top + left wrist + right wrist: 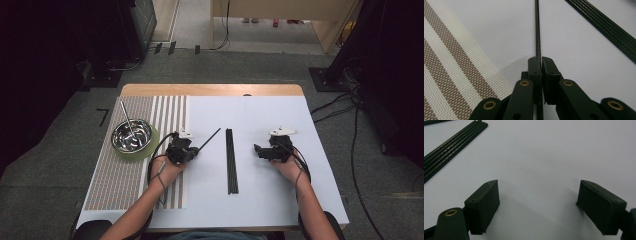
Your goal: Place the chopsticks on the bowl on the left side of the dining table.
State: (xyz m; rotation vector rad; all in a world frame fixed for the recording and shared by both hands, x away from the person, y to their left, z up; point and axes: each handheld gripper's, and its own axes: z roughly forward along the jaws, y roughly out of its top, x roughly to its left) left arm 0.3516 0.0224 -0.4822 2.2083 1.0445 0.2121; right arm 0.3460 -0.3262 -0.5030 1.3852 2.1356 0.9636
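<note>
The left gripper (pixel 192 149) has its fingers (pixel 534 68) clamped on a single thin black rod (pixel 538 30), which runs out from between the pads and slants up and to the right in the high view, its far tip just short of the bundle of black rods (pixel 230 160). That bundle lies straight on the white worktop (pixel 260 200) between the two hands. The right gripper (pixel 260 150) rests right of the bundle with its fingers (pixel 482 206) spread wide and nothing between them. To the left, a steel bowl (pixel 132 135) with a metal stick leaning in it sits on a green coaster on the striped placemat (pixel 120 180).
</note>
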